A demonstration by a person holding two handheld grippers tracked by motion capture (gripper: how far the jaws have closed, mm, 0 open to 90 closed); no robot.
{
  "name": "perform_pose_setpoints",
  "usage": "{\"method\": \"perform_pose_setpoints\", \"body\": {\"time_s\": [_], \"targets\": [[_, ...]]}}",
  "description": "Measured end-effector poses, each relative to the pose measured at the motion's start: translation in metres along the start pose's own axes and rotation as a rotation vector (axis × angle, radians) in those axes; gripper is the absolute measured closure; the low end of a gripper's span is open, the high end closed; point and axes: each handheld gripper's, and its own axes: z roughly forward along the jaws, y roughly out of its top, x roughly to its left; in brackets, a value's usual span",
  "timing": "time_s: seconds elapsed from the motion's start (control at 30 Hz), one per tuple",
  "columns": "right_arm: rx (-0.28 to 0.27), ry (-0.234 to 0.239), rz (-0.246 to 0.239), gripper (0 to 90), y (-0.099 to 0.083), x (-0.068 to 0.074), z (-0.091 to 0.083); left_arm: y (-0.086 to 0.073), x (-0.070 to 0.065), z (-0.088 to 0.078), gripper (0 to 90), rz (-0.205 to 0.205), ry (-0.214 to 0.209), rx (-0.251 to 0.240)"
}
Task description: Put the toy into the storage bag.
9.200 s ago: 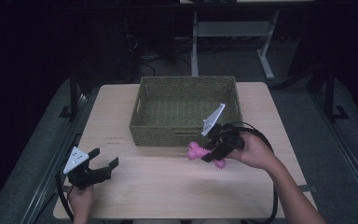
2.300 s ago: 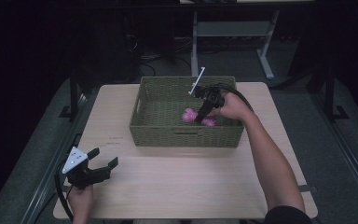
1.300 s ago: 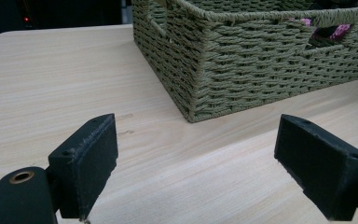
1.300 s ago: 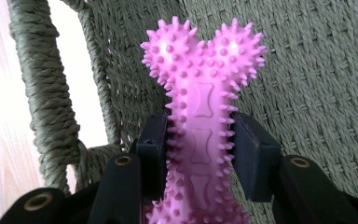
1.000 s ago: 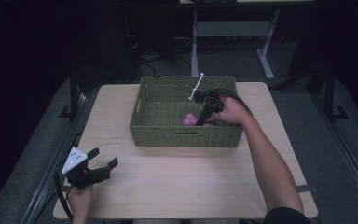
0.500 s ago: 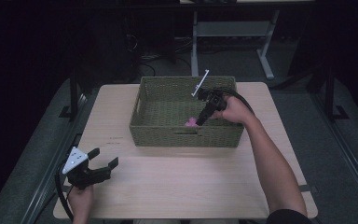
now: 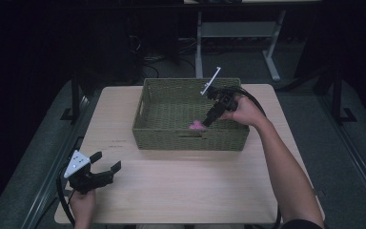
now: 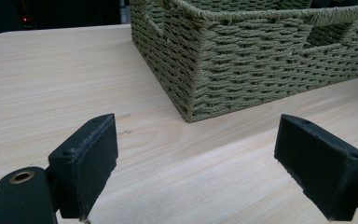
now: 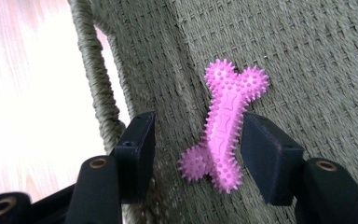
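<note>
Dark floor and dim metal frames sit all around a light wooden table (image 7: 181, 191), and the far part of the room is too black to make out. On the table stands a green woven basket with cut-out handles (image 7: 162, 131). Inside the basket, close to its near wall, lies a pink spiky rubber bone toy (image 9: 226, 128). From the high view only a small bit of pink peeks out, because the near wall of the basket and the right gripper (image 7: 208, 118) hide the rest. The right gripper reaches down into the basket from the person's right hand (image 7: 240, 110). Its jaws have just been opening, and the right gripper view shows them partly spread, one on each side of the toy. The toy lies on the woven floor between them. One pad sits very near the toy's edge, and it is hard to tell if it brushes the spikes, but it does not squeeze. The bottom end of the toy is partly covered by its own knobby end. Bright light washes out the table beyond the basket rim in that view. The left gripper (image 7: 104, 168) rests low at the near left corner of the table, held by the left hand (image 7: 82, 204), which is cut off at the picture's bottom edge. Its jaws are spread wide with nothing but bare table between them, and they point toward a corner of the basket.
</note>
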Motion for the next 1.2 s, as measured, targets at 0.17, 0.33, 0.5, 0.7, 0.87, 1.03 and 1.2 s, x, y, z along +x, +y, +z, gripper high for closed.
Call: {"method": "perform_pose_setpoints", "body": {"time_s": [0.17, 0.33, 0.5, 0.7, 0.87, 1.03, 1.2], "targets": [[-0.026, -0.010, 0.007, 40.9, -0.005, 0.004, -0.010, 0.000, 0.001, 0.000, 12.8, 0.000, 0.000, 0.001], [-0.040, -0.029, 0.007, 36.4, -0.007, 0.010, -0.018, 0.000, 0.000, 0.001, 12.8, -0.003, -0.001, 0.003], [-0.051, -0.036, 0.006, 33.9, -0.009, 0.015, -0.025, 0.000, 0.000, 0.001, 12.8, 0.002, -0.002, 0.005], [-0.063, -0.052, 0.008, 32.4, -0.012, 0.020, -0.033, 0.000, 0.000, 0.001, 12.8, -0.001, -0.002, 0.001], [-0.077, -0.057, 0.013, 30.9, -0.019, 0.024, -0.038, 0.000, -0.001, 0.001, 12.8, 0.005, -0.002, 0.003], [-0.077, -0.062, 0.017, 30.1, -0.025, 0.027, -0.041, 0.000, -0.002, 0.001, 12.8, 0.008, -0.003, 0.004], [-0.087, -0.063, 0.023, 29.8, -0.030, 0.028, -0.045, 0.000, -0.002, 0.001, 12.8, 0.007, -0.003, 0.003]]}}
